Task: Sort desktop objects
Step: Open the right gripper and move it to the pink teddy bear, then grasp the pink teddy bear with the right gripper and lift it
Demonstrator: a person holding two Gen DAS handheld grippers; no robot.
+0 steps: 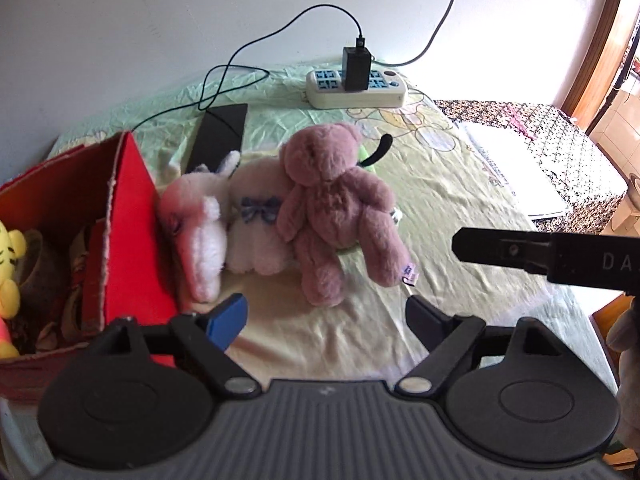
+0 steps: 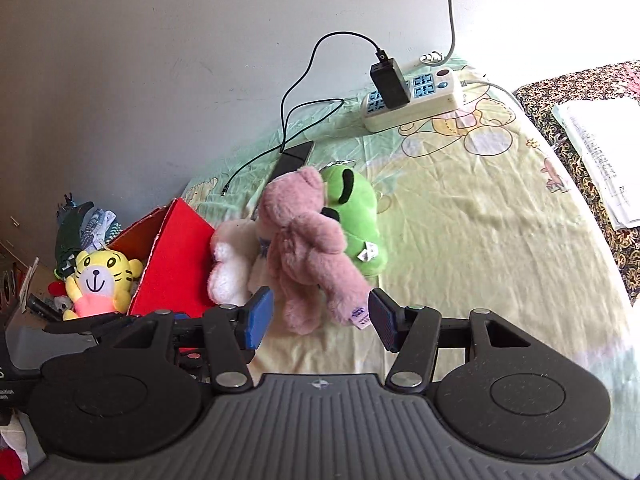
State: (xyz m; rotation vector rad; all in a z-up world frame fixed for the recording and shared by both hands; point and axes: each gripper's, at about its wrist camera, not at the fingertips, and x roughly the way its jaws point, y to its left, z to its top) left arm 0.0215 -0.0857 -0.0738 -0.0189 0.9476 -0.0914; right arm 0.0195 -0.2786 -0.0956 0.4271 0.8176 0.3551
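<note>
The red box (image 2: 176, 256), holding a yellow tiger plush (image 2: 100, 276), is the landmark. Against its right wall lean a white plush (image 1: 224, 220) and a pink teddy bear (image 1: 336, 208), with a green plush (image 2: 356, 216) behind the bear. Both grippers, left (image 1: 326, 320) and right (image 2: 320, 316), hover before the bear, jaws spread and empty

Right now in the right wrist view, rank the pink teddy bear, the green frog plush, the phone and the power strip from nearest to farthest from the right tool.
1. Pink teddy bear: its feet lie just ahead of the open right tool.
2. Green frog plush: behind the bear, slightly right.
3. Phone: farther back, left of centre.
4. Power strip: at the far edge by the wall.
</note>
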